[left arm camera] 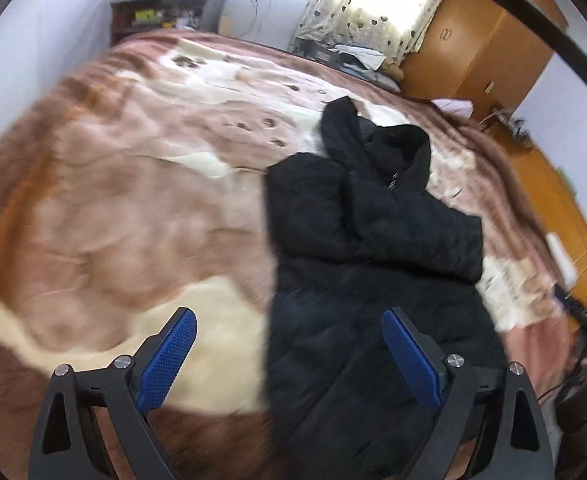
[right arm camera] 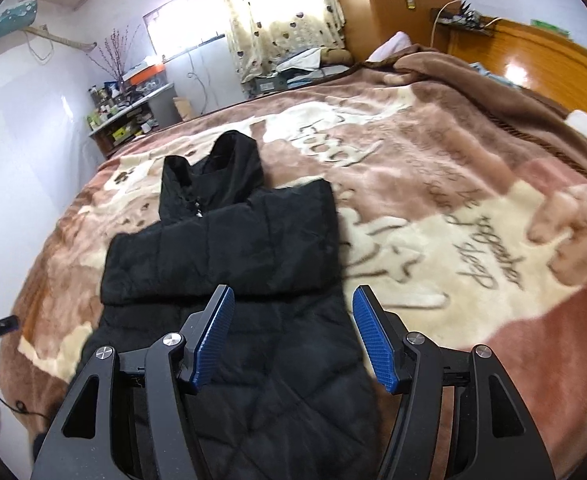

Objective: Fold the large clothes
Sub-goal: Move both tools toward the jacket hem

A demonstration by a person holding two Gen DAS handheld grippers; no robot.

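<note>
Both grippers, left (left arm camera: 289,354) and right (right arm camera: 293,334), hover with jaws wide, holding nothing. Jacket (right arm camera: 229,264) lies on the bed (right arm camera: 473,208), sleeves folded in. Puffy fabric could spring open or slip from a shallow pinch.

The left tool (left arm camera: 289,320) hangs in the air with its two blue-padded fingers (left arm camera: 169,356) spread wide, nothing between them. The right tool (right arm camera: 293,300) is likewise held aloft, its blue-padded fingers (right arm camera: 375,344) parted and gripping nothing, both pointing forward and slightly downward.
</note>
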